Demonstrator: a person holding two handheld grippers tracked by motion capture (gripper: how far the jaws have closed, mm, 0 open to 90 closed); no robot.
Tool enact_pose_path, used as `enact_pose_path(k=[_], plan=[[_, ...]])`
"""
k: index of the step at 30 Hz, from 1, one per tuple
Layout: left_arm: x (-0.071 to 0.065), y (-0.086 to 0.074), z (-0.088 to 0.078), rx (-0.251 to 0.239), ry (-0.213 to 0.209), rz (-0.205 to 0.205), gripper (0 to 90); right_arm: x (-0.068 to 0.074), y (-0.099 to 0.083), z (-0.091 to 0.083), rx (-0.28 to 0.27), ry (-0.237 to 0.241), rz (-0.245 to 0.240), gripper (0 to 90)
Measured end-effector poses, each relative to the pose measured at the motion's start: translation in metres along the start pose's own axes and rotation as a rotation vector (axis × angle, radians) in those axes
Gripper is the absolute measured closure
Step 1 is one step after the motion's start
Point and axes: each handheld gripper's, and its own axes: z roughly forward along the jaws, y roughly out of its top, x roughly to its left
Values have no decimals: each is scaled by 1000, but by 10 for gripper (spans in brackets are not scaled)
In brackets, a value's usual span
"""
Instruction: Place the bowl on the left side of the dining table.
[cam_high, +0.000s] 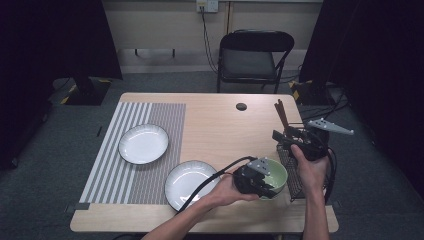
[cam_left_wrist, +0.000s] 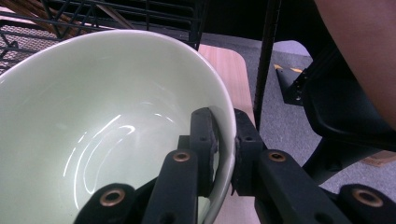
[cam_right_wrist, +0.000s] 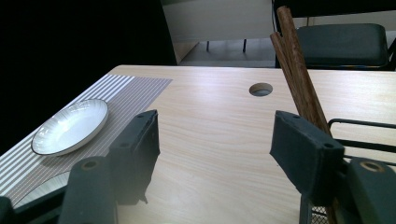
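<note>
A pale green bowl (cam_high: 275, 172) sits at the table's front right, beside a black wire rack (cam_high: 292, 170). My left gripper (cam_high: 262, 184) is shut on the bowl's near rim. In the left gripper view the bowl (cam_left_wrist: 107, 116) is close up, and my left gripper (cam_left_wrist: 225, 126) has one pad inside the wall and one outside. My right gripper (cam_high: 286, 138) hovers over the rack's far end, open. In the right gripper view my right gripper (cam_right_wrist: 219, 135) has only bare tabletop between its jaws. Brown chopsticks (cam_high: 281, 114) stand in the rack, and the chopsticks (cam_right_wrist: 294, 60) rise just behind its right jaw.
Two white plates lie on a striped placemat (cam_high: 150, 115): one plate (cam_high: 143, 143) at the left, the other plate (cam_high: 189, 182) near the front, partly off the mat. A cable hole (cam_high: 241, 106) marks the table's far side. A black folding chair (cam_high: 255, 55) stands behind the table.
</note>
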Motion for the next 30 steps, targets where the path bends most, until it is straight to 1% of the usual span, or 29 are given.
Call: enact_pose_path(k=[2,4,8,10,11,13,16,18,21,23,25,27,29,30], plan=[[1,0,0,-3,-4,0,819,0,0,0,-2,-1,2,319],[2,1,-1,-6,-12,-9,820,0,0,-1,-3,-5,0,319],[3,2,-3,-12,-20,-15,823,1,1,-2,-8,-4,-3,319],[4,3,-5,-40,-31,-32,828,1,1,-2,-8,-4,-2,319],[5,4,-7,-44,-41,-42,830,1,1,-2,-8,-4,-2,319],[6,4,-7,-42,-51,-50,831,1,1,-2,-7,-5,-2,318],[6,6,-8,-40,-52,-53,831,2,1,-3,-11,-7,-7,318],[9,6,-9,-54,-71,-74,831,2,1,-3,-14,-6,-5,318],[10,8,-10,-46,-81,-80,831,2,1,-3,-12,-7,-8,318],[13,7,-13,-69,-100,-106,831,3,1,-2,-11,-6,-8,318],[13,5,-13,-75,-105,-103,831,3,1,-2,-10,-6,-9,318],[13,4,-13,-83,-110,-109,830,3,1,-3,-13,-8,-8,318],[11,4,-11,-78,-93,-92,830,3,1,-3,-11,-8,-8,318],[10,4,-11,-70,-87,-92,829,3,1,-3,-12,-8,-8,318]])
